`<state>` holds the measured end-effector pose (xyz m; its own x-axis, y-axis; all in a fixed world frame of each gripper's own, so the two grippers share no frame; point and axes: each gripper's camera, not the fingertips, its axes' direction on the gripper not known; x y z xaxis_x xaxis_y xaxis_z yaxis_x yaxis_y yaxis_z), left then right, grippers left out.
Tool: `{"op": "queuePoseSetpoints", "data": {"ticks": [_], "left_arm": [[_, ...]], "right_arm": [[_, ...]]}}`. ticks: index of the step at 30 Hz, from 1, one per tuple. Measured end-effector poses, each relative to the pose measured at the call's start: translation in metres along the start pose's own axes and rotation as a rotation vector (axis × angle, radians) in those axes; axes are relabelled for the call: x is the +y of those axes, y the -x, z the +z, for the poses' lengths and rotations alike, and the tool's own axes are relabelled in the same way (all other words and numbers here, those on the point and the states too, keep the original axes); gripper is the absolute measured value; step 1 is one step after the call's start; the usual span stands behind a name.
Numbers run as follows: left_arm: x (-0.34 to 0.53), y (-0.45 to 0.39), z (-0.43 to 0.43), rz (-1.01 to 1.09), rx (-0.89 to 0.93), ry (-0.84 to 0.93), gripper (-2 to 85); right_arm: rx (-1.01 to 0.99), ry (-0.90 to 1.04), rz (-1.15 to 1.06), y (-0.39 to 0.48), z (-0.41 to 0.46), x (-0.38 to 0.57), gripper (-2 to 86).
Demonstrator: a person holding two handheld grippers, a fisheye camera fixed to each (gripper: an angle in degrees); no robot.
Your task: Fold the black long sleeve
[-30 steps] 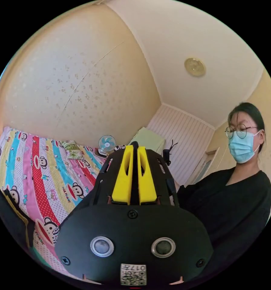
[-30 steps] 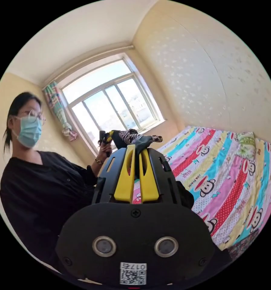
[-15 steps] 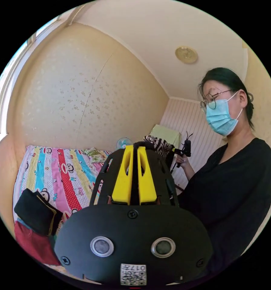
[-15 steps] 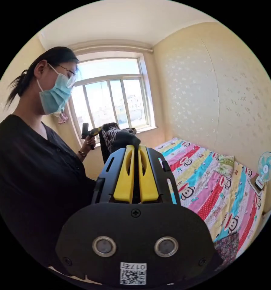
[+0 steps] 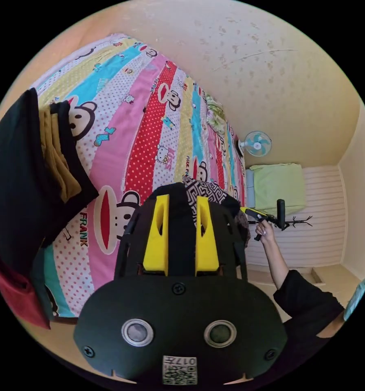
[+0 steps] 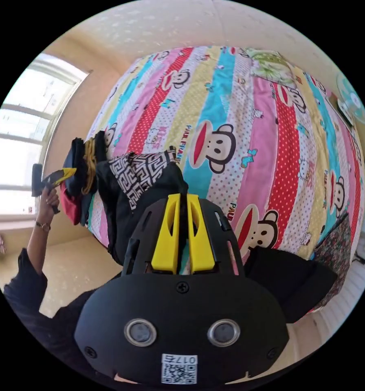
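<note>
Two tongs with yellow wedge-shaped jaws on black housings are being held above a bed.

1. Left tongs (image 5: 181, 199): the jaws are standing partly apart, with black cloth filling the whole gap and bulging over the tips. Whether both jaws are pressing on it cannot be told.
2. Right tongs (image 6: 182, 196): the jaws are sitting almost together, pinching a thin fold of black cloth at the tips.
3. Black long sleeve (image 6: 117, 228): soft matte black fabric with a panel of black-and-white angular maze pattern. It is hanging in loose folds between the two tongs, over the near edge of the bed. In the left gripper view the patterned part is showing just beyond the jaw tips.
4. Bed sheet (image 6: 268, 134): it is lying smooth and flat, printed in long dotted stripes of pink, red, yellow, teal and white with cartoon monkey faces.
5. Stack of folded clothes (image 5: 23, 171): black, mustard and red layers are resting on the left near corner of the bed, with squared edges.
6. Hand (image 5: 266, 234): it is gripping the handle of the right tongs, with a black sleeve (image 5: 304, 297) covering the forearm.
7. Fan (image 5: 258, 143): small and round with pale blue blades, it is standing at the far end of the bed against the speckled cream wall (image 5: 296, 81).
8. Window (image 6: 19, 134): a white frame is letting in bright light at the left.
</note>
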<state>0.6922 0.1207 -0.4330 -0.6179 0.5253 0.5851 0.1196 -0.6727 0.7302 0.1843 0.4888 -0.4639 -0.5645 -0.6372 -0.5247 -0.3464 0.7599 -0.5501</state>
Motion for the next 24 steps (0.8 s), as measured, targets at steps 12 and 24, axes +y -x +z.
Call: {"op": "queuePoseSetpoints", "data": {"ticks": [12, 24], "left_arm": [[0.246, 0.147, -0.022, -0.225, -0.178, 0.243, 12.9], [0.193, 0.191, -0.22, -0.236, -0.361, 0.315, 4.3]], "right_arm": [[-0.052, 0.409, 0.249, 0.017, 0.137, 0.107, 7.1], [0.107, 0.619, 0.244, 0.053, 0.166, 0.079, 7.2]]}}
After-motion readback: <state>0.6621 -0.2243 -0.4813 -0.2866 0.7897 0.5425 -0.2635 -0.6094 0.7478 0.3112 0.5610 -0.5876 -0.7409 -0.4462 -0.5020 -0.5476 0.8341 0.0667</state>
